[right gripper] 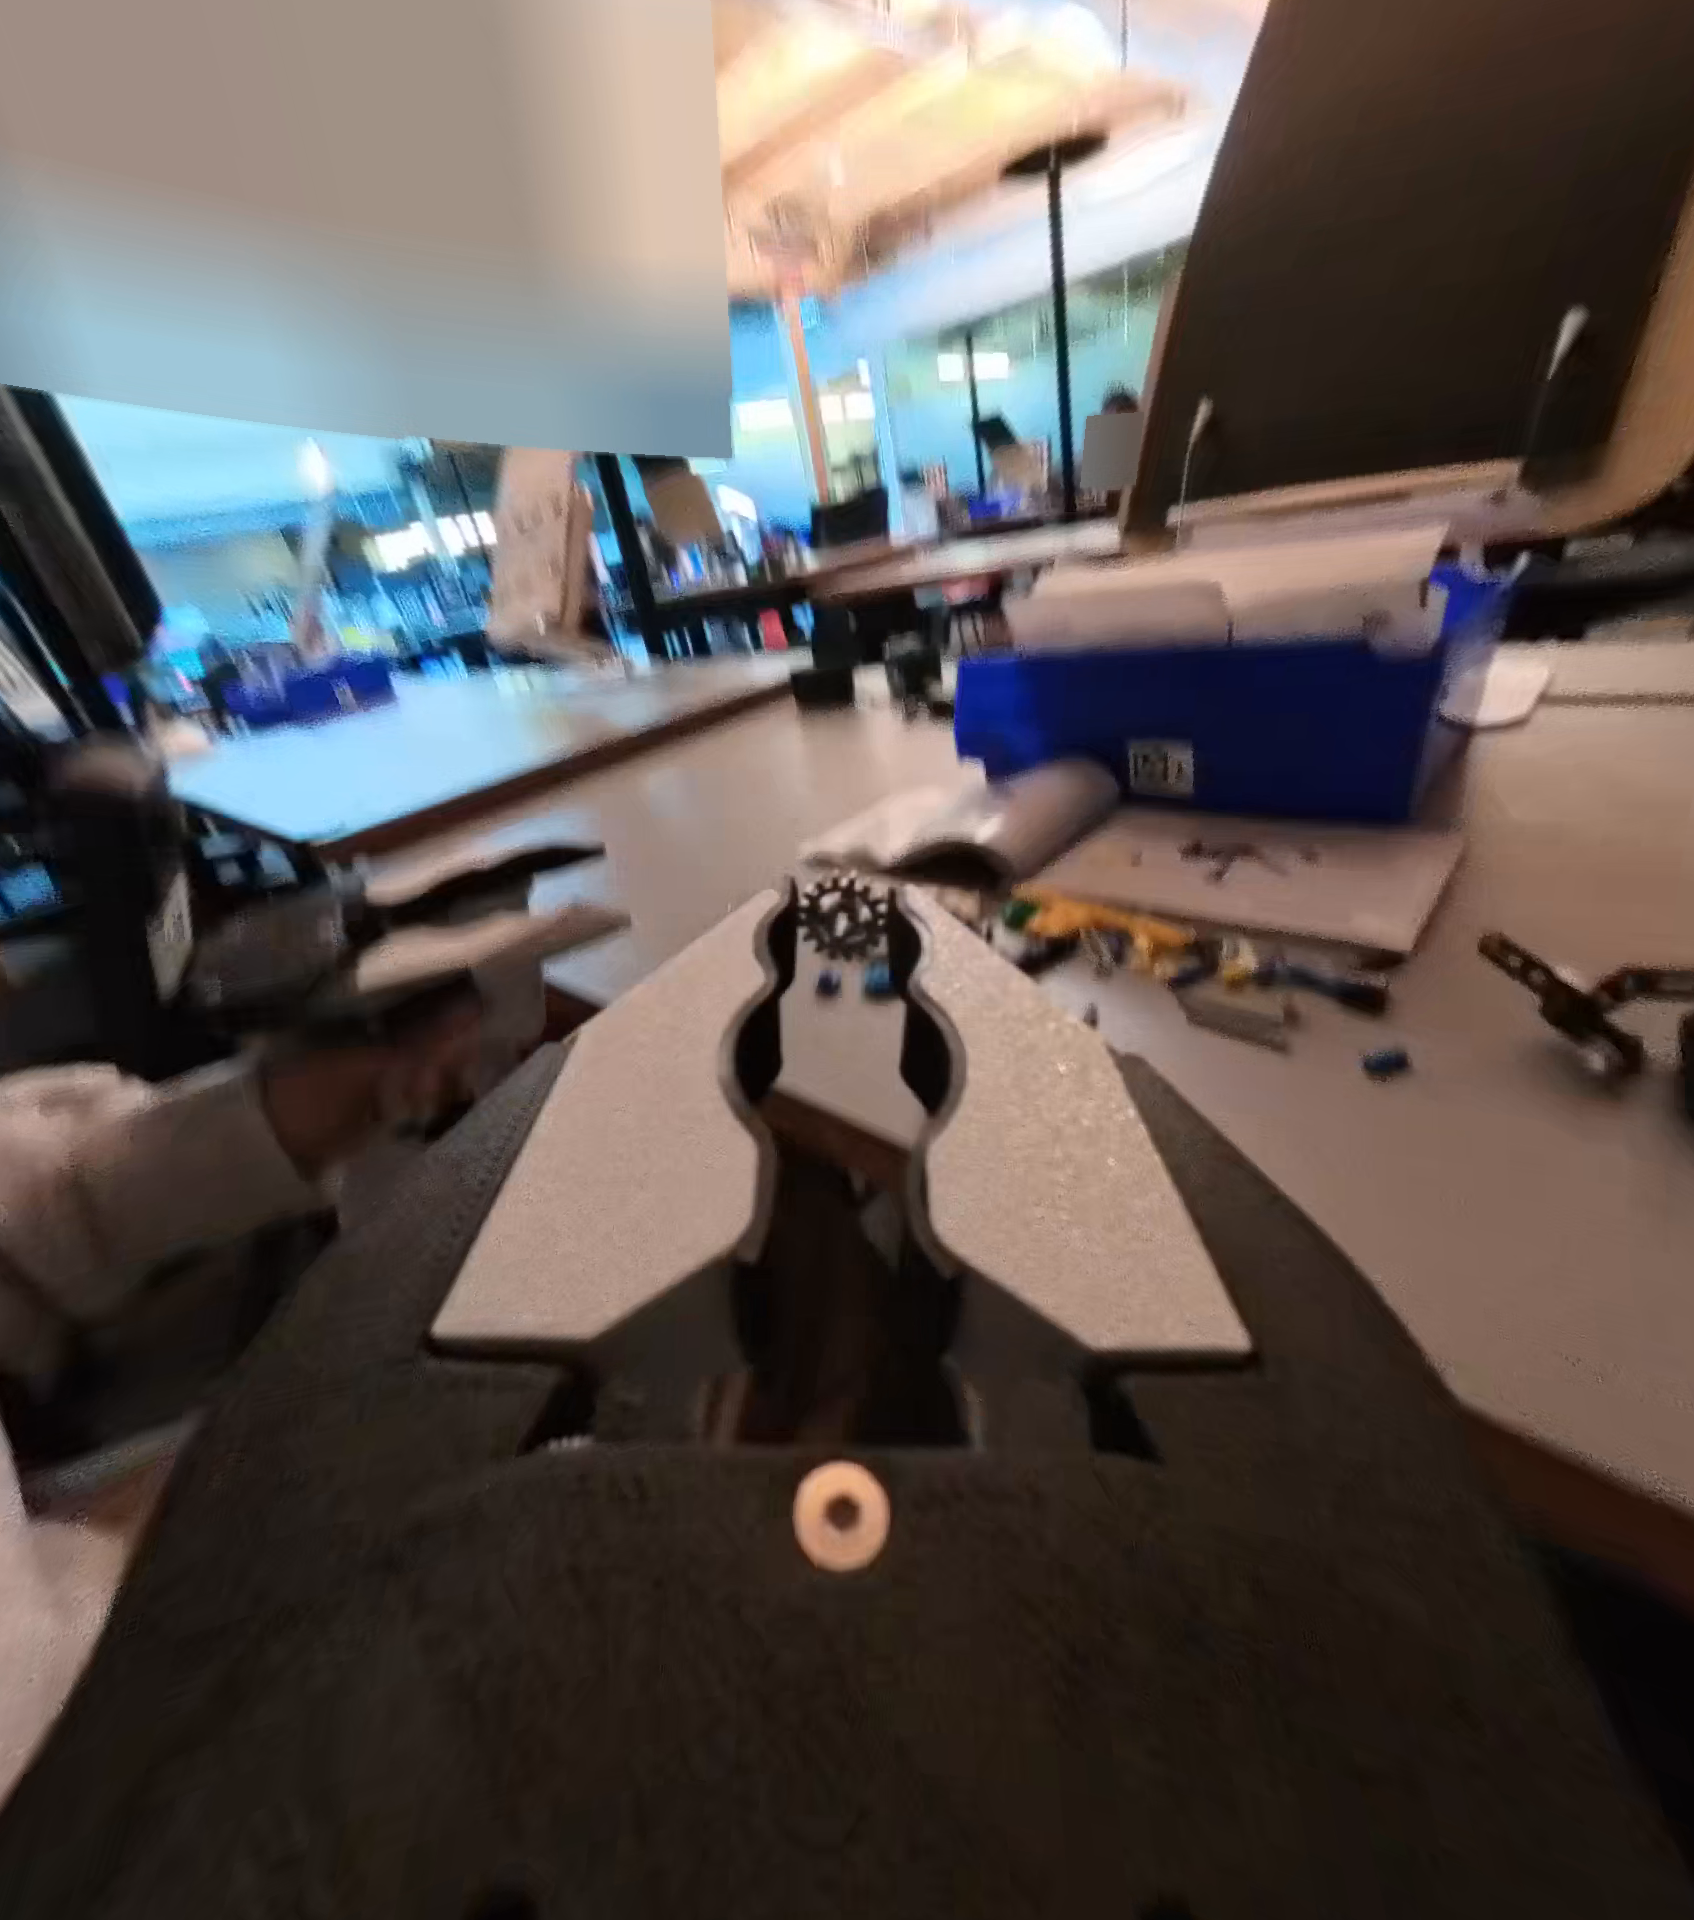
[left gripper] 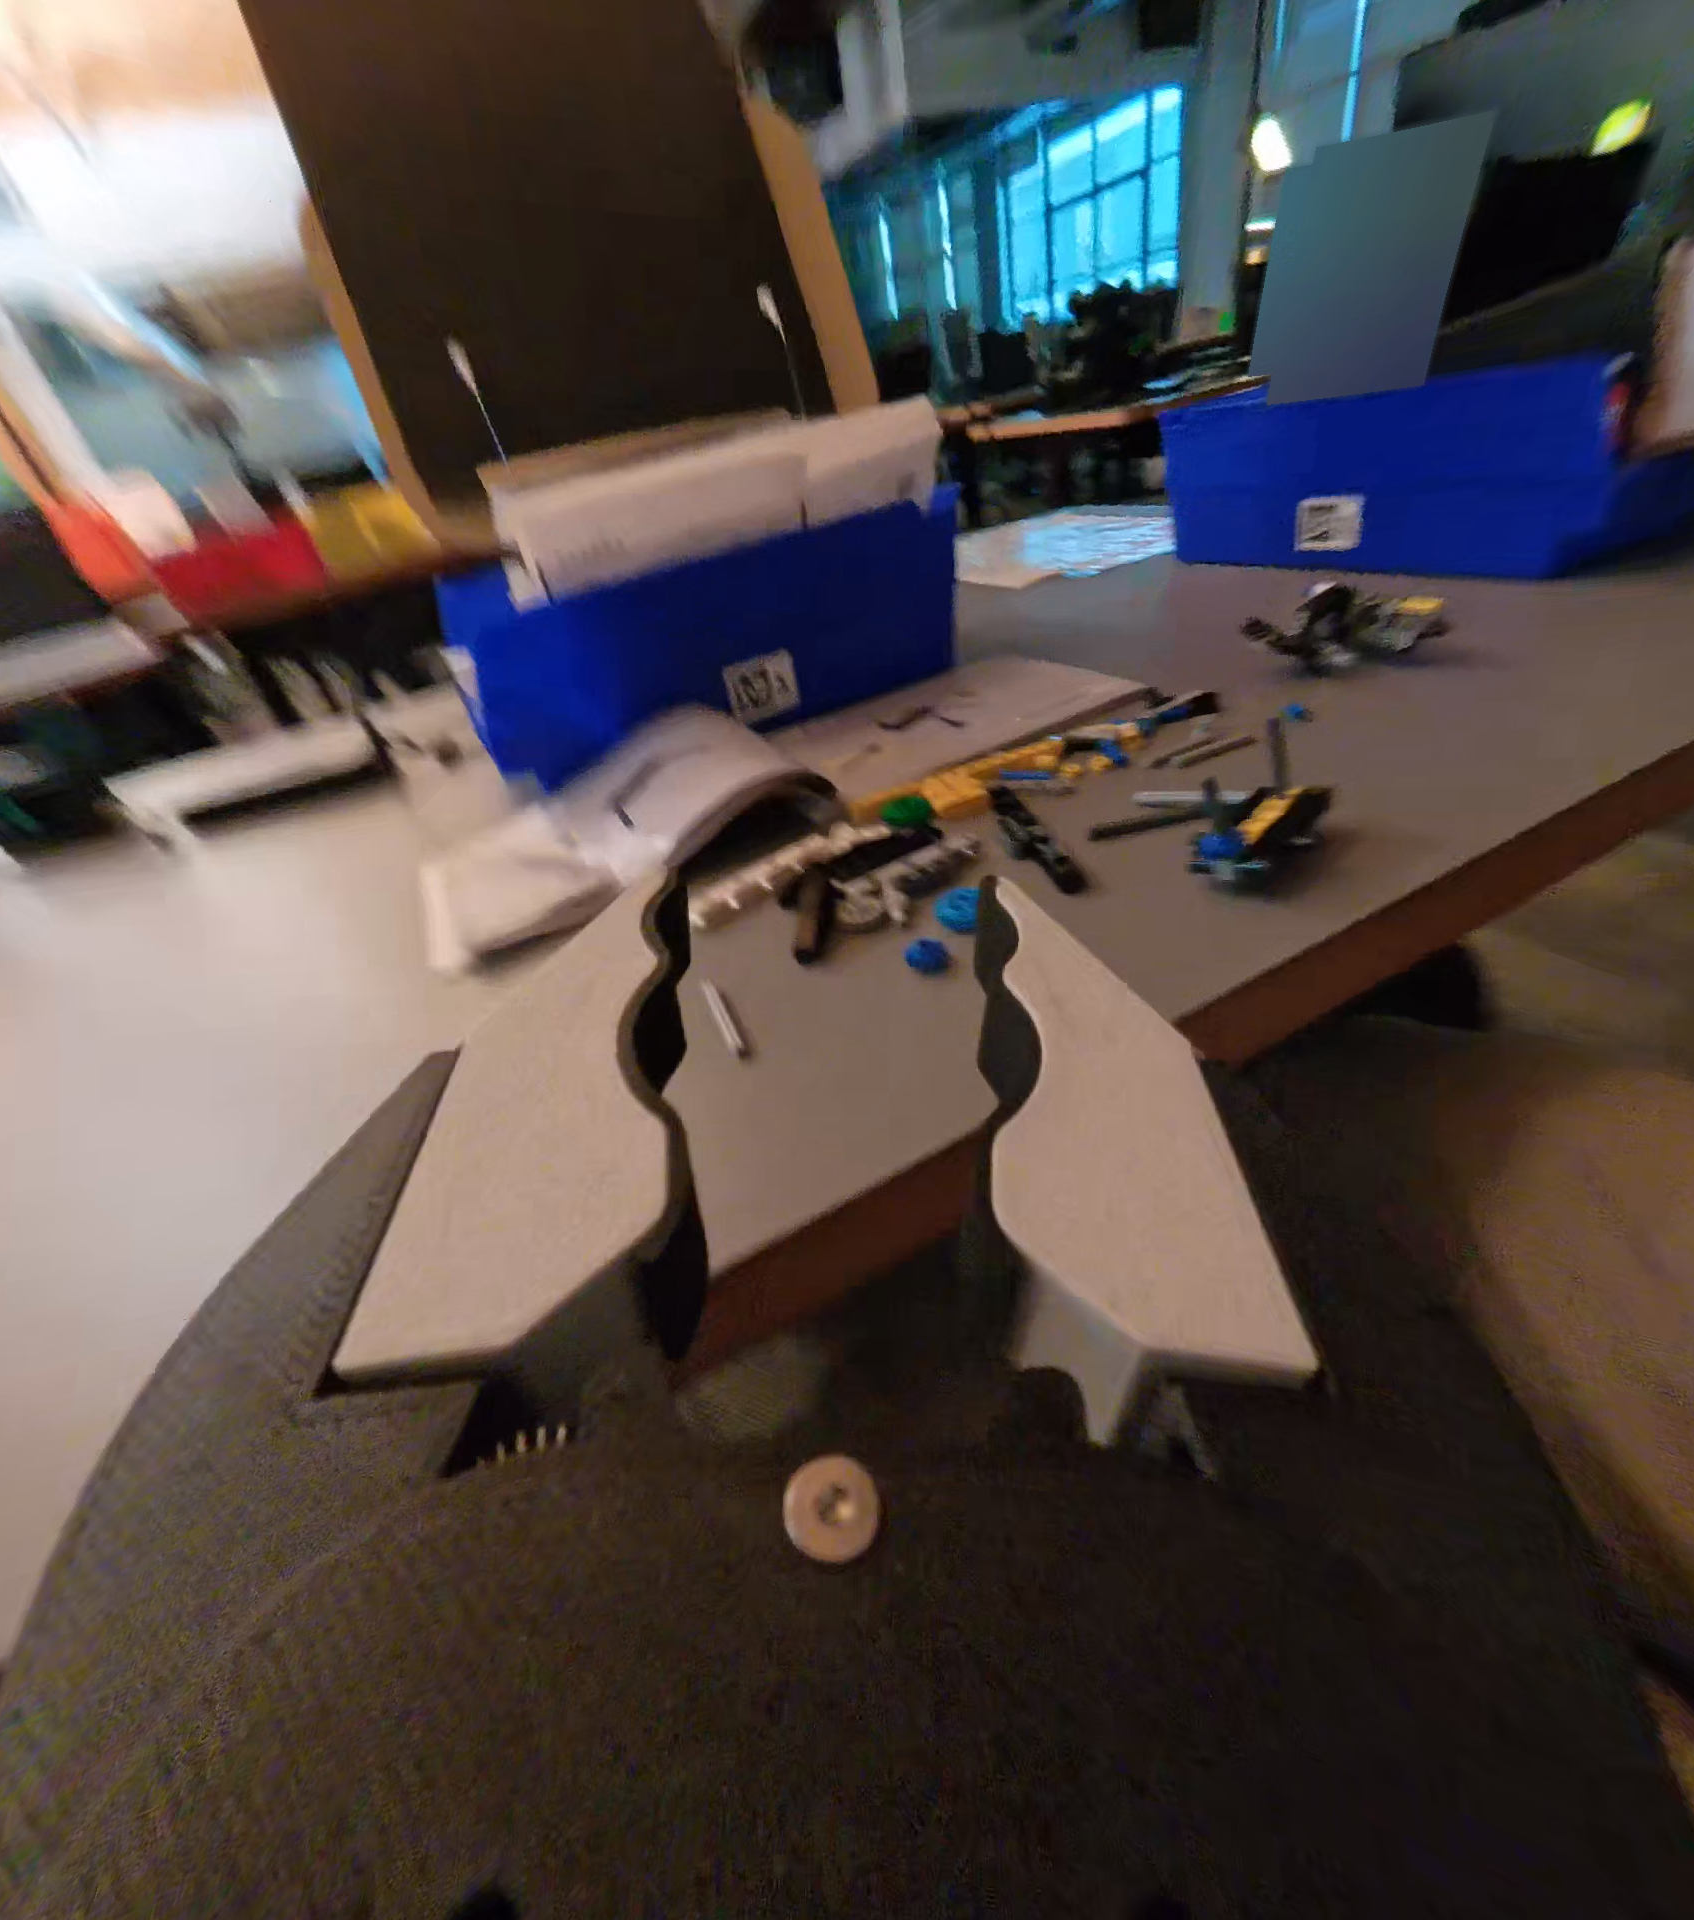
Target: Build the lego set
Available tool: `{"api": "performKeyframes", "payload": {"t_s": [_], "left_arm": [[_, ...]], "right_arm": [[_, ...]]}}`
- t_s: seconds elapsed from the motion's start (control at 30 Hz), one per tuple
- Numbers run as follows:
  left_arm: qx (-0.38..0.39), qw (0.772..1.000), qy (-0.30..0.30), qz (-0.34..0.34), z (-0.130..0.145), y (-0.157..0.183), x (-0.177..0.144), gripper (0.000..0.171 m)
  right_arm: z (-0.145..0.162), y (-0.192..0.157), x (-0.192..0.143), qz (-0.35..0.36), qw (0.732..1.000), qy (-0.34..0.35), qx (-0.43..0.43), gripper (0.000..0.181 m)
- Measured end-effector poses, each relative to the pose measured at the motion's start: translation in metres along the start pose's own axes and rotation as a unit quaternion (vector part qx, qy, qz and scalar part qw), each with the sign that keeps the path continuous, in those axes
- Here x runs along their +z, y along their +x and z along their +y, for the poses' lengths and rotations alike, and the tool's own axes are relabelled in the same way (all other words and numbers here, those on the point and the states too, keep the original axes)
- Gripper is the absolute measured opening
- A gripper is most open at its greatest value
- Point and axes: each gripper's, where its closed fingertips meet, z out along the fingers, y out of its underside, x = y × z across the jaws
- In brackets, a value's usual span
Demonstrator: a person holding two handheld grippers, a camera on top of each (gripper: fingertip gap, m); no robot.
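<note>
right gripper (right gripper: 843, 925) pinches a small black gear (right gripper: 841, 916) at its fingertips, held in the air over the table's near edge (right gripper: 1601, 1496). left gripper (left gripper: 827, 914) hangs spread and empty, just off that edge. the loose lego pile (left gripper: 978, 821) lies ahead and slightly right, a thin grey axle (left gripper: 724, 1018) nearest, pointing near-to-far. partial build (left gripper: 1258, 831) sits far right; the left gripper looks nearer the pile, with open tabletop between.

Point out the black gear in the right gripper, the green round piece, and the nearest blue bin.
black gear (right gripper: 841, 916), right wrist view, on its toothed face between the fingers.
green round piece (left gripper: 904, 811), left wrist view, on its top.
blue bin (left gripper: 718, 634), left wrist view, on its front wall.
</note>
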Motion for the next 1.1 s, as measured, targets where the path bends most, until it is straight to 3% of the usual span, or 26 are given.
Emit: {"api": "performKeyframes", "payload": {"t_s": [0.07,0.17,0.23,0.3,0.37,0.43,0.47,0.53,0.6,0.8,0.9,0.97,1.1], "left_arm": [[0.067,0.996,0.043,-0.041,-0.004,0.002,0.012,0.052],[0.012,0.994,0.095,-0.044,-0.019,0.011,0.027,0.049],[-0.016,0.994,0.112,0.003,-0.039,0.025,0.038,0.047],[0.0,0.99,0.124,0.068,-0.06,0.045,0.043,0.03],[-0.04,0.982,0.085,0.162,-0.066,0.069,0.047,0.029],[-0.179,0.941,0.034,0.285,-0.073,0.098,0.042,0.037],[-0.268,0.901,0.017,0.34,-0.08,0.108,0.036,0.043],[-0.421,0.801,0.006,0.427,-0.099,0.118,0.02,0.046],[-0.498,0.73,-0.012,0.468,-0.107,0.123,0.007,0.045],[-0.534,0.651,-0.077,0.534,-0.113,0.158,-0.037,0.04],[-0.543,0.638,-0.088,0.539,-0.112,0.172,-0.05,0.027],[-0.559,0.615,-0.085,0.549,-0.115,0.177,-0.056,0.019],[-0.585,0.574,-0.1,0.564,-0.112,0.188,-0.058,0.022]], "right_arm": [[-0.004,0.019,0.02,-0.01,0.999,0.028,0.027,0.014],[0.001,0.026,0.051,-0.053,0.998,-0.002,0.021,0.014],[-0.003,0.023,0.065,-0.077,0.997,-0.02,-0.008,0.015],[-0.008,0.005,0.07,-0.128,0.991,-0.021,-0.041,0.015],[-0.009,-0.014,0.069,-0.167,0.983,-0.02,-0.075,0.015],[-0.008,-0.024,0.066,-0.178,0.978,-0.015,-0.11,0.015],[-0.007,-0.029,0.063,-0.182,0.975,-0.014,-0.125,0.015],[-0.007,-0.038,0.057,-0.189,0.969,-0.012,-0.157,0.015],[-0.007,-0.049,0.049,-0.194,0.961,-0.012,-0.194,0.015],[0.0,-0.087,0.023,-0.227,0.929,-0.049,-0.29,0.015],[0.0,-0.101,0.009,-0.247,0.921,-0.056,-0.297,0.015],[0.002,-0.103,0.002,-0.249,0.918,-0.063,-0.304,0.015],[0.008,-0.097,-0.007,-0.252,0.92,-0.088,-0.287,0.016]]}}
